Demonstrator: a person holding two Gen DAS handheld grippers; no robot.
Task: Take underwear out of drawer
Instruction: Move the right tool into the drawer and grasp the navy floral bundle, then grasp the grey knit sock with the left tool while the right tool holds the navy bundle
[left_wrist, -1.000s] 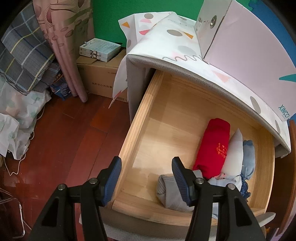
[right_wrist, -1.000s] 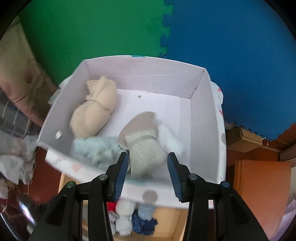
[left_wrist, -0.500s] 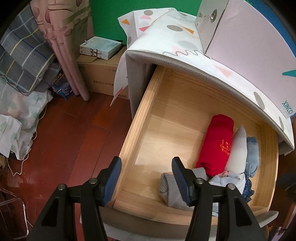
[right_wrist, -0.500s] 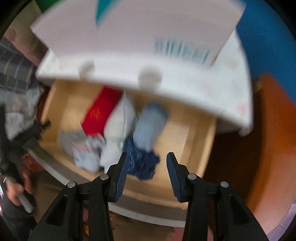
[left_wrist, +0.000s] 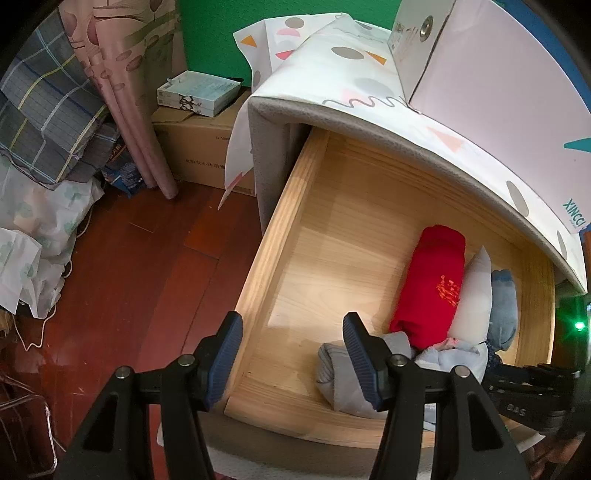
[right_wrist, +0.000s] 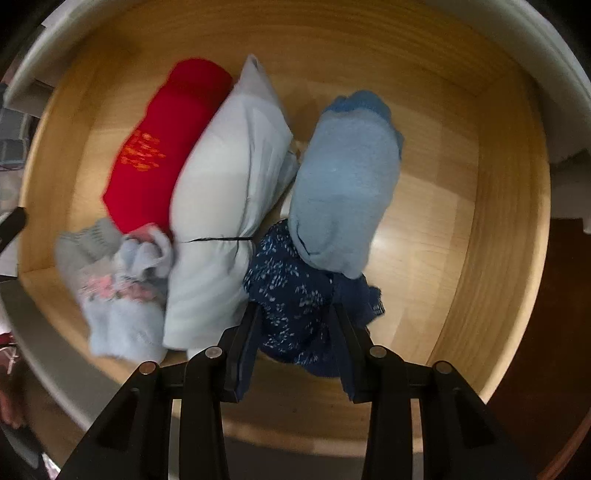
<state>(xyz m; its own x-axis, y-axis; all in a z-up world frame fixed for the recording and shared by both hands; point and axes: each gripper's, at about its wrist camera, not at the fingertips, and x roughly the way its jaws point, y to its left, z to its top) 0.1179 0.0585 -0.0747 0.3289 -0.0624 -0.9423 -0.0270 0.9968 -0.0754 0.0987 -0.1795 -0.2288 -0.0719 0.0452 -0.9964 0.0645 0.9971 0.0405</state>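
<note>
In the pale wooden drawer (right_wrist: 498, 221), the dark blue speckled cloth bundle (right_wrist: 295, 288) lies between the fingers of the right gripper (right_wrist: 294, 310). Just ahead of that claw, touching the bundle, is the light blue rolled garment (right_wrist: 343, 177). Left of the claw lies the long white folded bundle (right_wrist: 229, 184), and beyond that the red rolled cloth (right_wrist: 159, 147). Nearer the front wall, far left, the pale fluffy pink-patterned piece (right_wrist: 122, 306) rests against the grey knit roll (right_wrist: 85, 243).

The left gripper (left_wrist: 291, 321) straddles the drawer's left wall. Left of it is the red-brown wooden floor (left_wrist: 147, 266); ahead and left stands a brown cardboard box (left_wrist: 199, 147).
</note>
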